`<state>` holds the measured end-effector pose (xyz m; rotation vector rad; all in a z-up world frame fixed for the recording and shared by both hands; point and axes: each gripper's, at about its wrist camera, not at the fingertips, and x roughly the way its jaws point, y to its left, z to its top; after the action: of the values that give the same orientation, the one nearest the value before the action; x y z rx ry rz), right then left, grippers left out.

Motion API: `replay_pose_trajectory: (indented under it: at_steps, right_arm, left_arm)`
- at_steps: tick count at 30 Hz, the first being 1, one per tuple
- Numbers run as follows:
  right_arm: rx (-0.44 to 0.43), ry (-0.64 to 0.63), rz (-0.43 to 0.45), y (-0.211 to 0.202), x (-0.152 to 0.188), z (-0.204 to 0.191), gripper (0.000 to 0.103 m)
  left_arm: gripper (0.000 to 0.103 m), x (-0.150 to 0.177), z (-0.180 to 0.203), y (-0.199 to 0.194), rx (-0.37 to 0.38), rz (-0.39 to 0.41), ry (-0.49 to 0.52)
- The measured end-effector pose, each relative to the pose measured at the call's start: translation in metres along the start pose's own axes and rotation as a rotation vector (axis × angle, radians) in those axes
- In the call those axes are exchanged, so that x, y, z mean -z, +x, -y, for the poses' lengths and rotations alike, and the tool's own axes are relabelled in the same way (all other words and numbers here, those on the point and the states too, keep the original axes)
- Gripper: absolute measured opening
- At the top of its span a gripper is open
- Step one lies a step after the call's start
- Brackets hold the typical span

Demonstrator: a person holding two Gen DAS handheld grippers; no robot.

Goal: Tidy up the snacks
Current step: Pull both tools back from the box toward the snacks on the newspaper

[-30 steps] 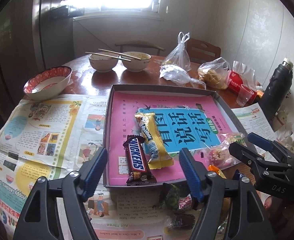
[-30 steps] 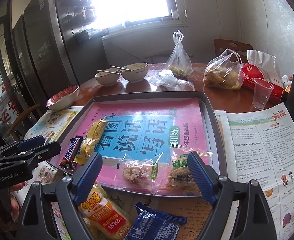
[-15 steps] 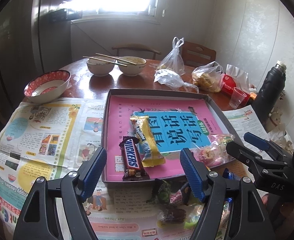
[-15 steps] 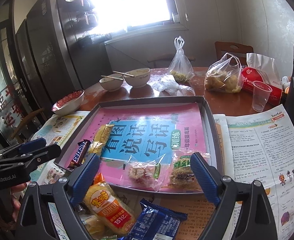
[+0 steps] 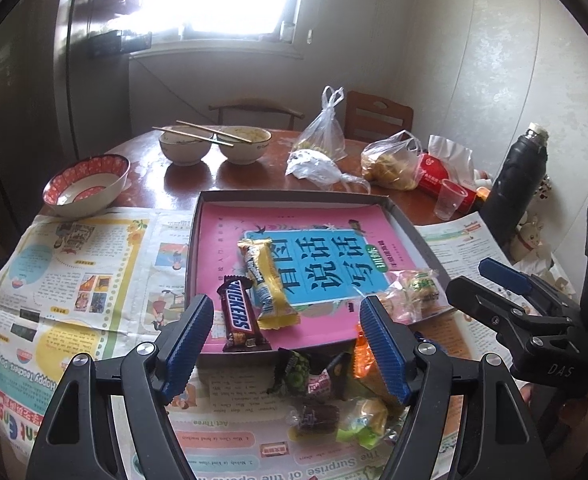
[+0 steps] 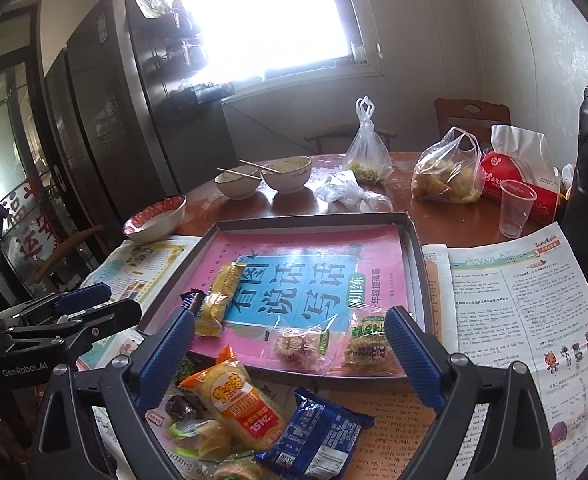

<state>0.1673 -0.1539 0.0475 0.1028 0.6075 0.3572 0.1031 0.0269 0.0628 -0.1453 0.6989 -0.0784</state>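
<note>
Round table (image 5: 154,184) under newspaper (image 5: 74,280). Grey tray (image 6: 414,264) holds chocolate bar (image 5: 238,316), yellow wafer (image 5: 268,280), two clear-wrapped snacks (image 6: 302,346). Loose snack pile (image 6: 234,404) near tray's front edge. Left gripper (image 5: 286,344) wide, empty. Right gripper (image 6: 290,360) opening, nothing between pads.
</note>
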Motion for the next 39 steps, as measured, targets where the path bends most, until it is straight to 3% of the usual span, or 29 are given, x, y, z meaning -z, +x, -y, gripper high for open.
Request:
replay_pose_trajectory:
  at_steps: [21,39]
  right_arm:
    - [-0.02,0.006,0.027,-0.027,0.002,0.0,0.099]
    - [-0.027,-0.022,-0.019,-0.039,0.029,-0.006,0.099]
  left_arm:
    - [0.077,0.005,0.002,-0.024,0.035,0.005,0.012]
    - [0.077,0.025,-0.005,-0.023,0.034,-0.067,0.017]
